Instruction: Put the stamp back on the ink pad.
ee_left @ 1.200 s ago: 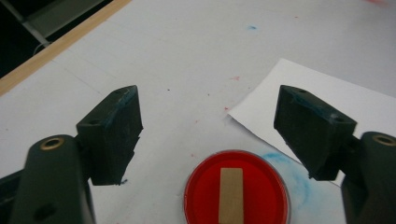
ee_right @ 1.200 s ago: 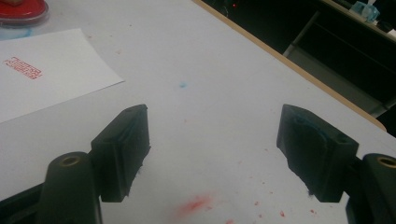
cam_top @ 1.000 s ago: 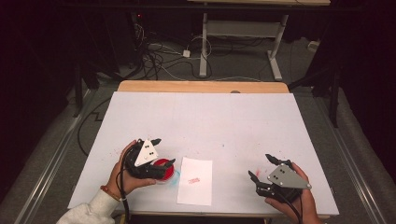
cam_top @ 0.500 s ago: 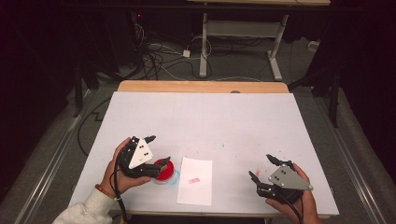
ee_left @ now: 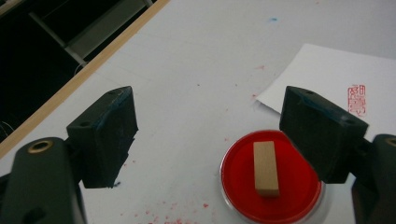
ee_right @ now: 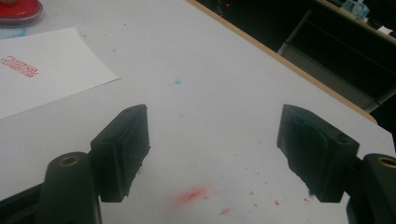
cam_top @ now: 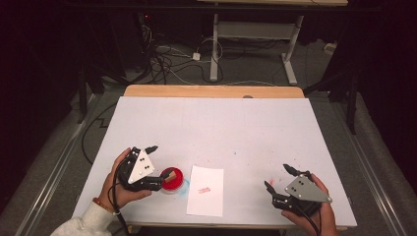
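Note:
A round red ink pad (cam_top: 173, 182) sits near the table's front left. A small wooden stamp block (ee_left: 266, 168) lies flat on its red surface (ee_left: 285, 205). My left gripper (cam_top: 158, 166) is just left of the pad, open, with nothing between the jaws; in the left gripper view (ee_left: 212, 135) the pad lies low beside the right jaw. To the pad's right lies a white paper sheet (cam_top: 206, 191) bearing a red stamp mark (cam_top: 203, 189). My right gripper (cam_top: 277, 177) rests open near the front right, over bare table (ee_right: 215, 144).
The white table (cam_top: 216, 128) carries scattered red ink specks and a smear (ee_right: 191, 195). A wooden strip (cam_top: 211, 91) runs along its far edge. Beyond it, cables and a desk frame (cam_top: 251, 34) stand on the floor.
My left gripper has drawn back slightly to the left, away from the ink pad. The right gripper has barely moved.

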Available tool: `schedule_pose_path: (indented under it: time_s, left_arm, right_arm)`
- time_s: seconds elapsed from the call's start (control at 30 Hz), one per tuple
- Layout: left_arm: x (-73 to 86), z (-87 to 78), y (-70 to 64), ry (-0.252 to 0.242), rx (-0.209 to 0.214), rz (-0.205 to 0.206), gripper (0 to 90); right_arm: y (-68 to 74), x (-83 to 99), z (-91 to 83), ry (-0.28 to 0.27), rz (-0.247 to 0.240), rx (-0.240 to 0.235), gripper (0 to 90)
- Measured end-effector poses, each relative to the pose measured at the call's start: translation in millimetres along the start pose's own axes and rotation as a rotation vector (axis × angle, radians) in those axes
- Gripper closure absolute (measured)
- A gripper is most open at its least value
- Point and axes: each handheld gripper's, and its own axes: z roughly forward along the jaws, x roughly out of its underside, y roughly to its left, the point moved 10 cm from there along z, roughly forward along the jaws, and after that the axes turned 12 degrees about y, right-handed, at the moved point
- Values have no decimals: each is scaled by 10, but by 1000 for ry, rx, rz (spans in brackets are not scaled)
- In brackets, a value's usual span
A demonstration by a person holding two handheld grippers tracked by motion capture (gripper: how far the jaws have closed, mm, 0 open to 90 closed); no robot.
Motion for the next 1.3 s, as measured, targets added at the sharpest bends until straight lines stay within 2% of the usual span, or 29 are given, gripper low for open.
schedule_pose_path:
  time_s: [0.2,0.5,0.67,0.87,1.1,1.2,1.3]
  left_arm:
    - [92,-20,-7,3,7,6,171]
    - [267,-30,25,6,-26,-7,168]
    - [387,-15,36,21,-30,-17,168]
    - [493,-25,31,12,-12,-43,168]
    - [645,15,-28,44,25,-66,168]
    - [677,37,-60,62,31,-60,168]
    - [669,40,-90,59,37,-62,168]
  right_arm:
    - [-10,23,-8,1,8,5,251]
    - [-27,80,-8,11,15,8,251]
    - [-51,93,-6,13,23,12,249]
    - [-59,119,35,24,25,13,248]
    - [-83,143,55,33,28,22,247]
    - [-96,145,53,38,22,28,247]
    - [-100,137,47,35,23,27,246]
